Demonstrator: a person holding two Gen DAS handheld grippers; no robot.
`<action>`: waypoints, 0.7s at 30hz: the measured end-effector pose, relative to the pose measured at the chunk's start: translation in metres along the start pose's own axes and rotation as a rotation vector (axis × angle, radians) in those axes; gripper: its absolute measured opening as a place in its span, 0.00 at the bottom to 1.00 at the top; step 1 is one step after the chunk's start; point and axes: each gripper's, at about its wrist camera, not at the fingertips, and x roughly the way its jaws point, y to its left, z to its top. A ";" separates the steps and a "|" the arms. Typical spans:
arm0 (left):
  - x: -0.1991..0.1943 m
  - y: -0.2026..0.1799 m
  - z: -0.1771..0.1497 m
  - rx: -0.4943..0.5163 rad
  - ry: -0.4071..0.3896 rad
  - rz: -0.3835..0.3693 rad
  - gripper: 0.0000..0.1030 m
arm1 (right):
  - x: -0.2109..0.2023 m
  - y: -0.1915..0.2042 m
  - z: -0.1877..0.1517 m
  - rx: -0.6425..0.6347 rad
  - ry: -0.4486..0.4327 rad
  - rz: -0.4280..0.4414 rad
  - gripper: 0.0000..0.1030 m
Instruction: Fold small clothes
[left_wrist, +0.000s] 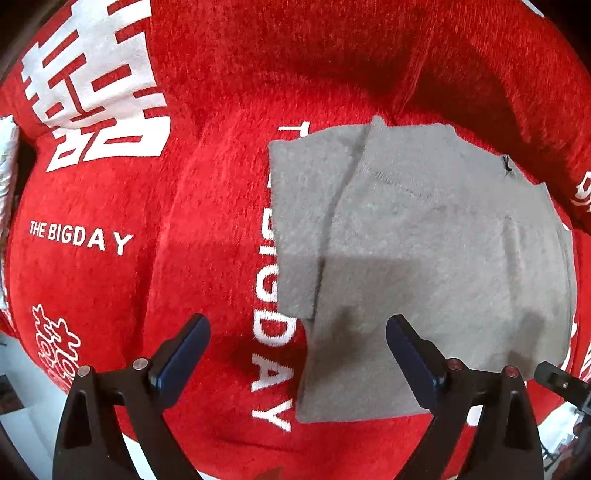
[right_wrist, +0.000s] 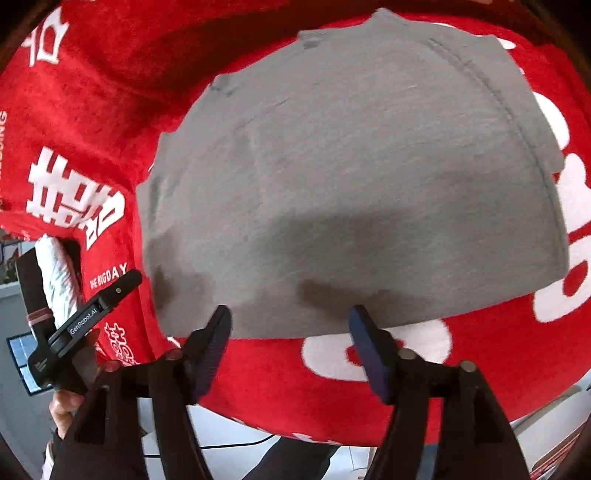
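So my left gripper (left_wrist: 297, 347) and right gripper (right_wrist: 290, 325) are both spread wide with nothing pinched, hovering over the near edge of the one grey garment (left_wrist: 424, 240), which lies folded and flat on a fuzzy red blanket (left_wrist: 207, 110) with white lettering. The grey knit looks soft, roughly rectangular, stitched seam along one side. Nothing's blocking it.
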 end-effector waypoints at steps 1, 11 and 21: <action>0.001 0.001 0.000 -0.001 0.001 0.002 0.95 | 0.001 0.003 -0.002 -0.003 -0.001 0.006 0.79; 0.003 0.010 -0.004 0.000 0.015 0.012 1.00 | 0.021 0.017 -0.017 0.018 0.007 0.090 0.80; 0.015 0.026 -0.010 -0.020 0.051 -0.014 1.00 | 0.046 0.023 -0.027 0.075 0.071 0.194 0.80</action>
